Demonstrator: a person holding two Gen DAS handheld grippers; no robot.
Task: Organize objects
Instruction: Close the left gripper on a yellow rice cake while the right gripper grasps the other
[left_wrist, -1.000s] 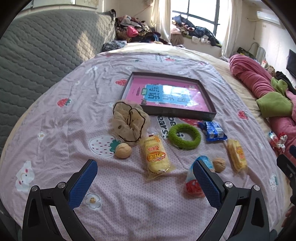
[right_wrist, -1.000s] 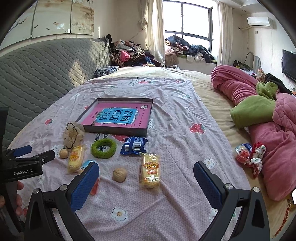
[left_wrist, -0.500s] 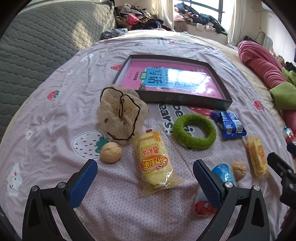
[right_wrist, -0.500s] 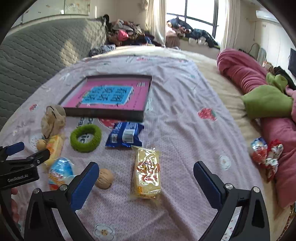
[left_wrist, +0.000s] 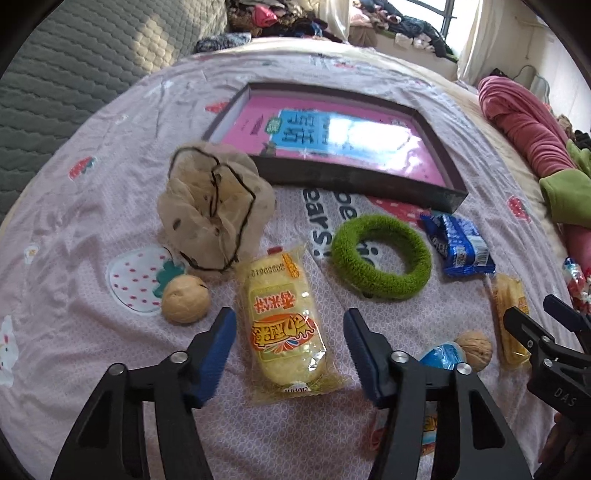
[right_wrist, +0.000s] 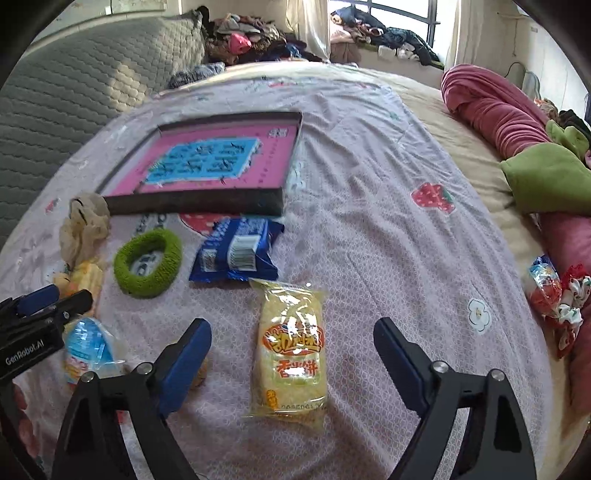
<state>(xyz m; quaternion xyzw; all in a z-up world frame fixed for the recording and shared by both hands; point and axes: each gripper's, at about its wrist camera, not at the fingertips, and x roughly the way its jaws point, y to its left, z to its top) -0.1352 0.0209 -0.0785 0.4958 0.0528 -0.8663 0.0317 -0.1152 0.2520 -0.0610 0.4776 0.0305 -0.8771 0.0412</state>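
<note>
- The left hand-held gripper (left_wrist: 290, 345) hovers low over the bed (left_wrist: 92, 229), its blue pads apart on either side of a yellow plastic-wrapped snack cake (left_wrist: 284, 325) – not pressing it; the jaws have just been closing.
- The right hand-held gripper (right_wrist: 291, 354) (also parted, jaws just narrowing) frames a second yellow snack packet (right_wrist: 291, 350) without touching.
- Near them lie a green fuzzy ring (left_wrist: 380, 256), a blue wrapper (left_wrist: 458, 245) and a walnut (left_wrist: 184, 301) – all before the dark shallow box (left_wrist: 362, 179).
</note>
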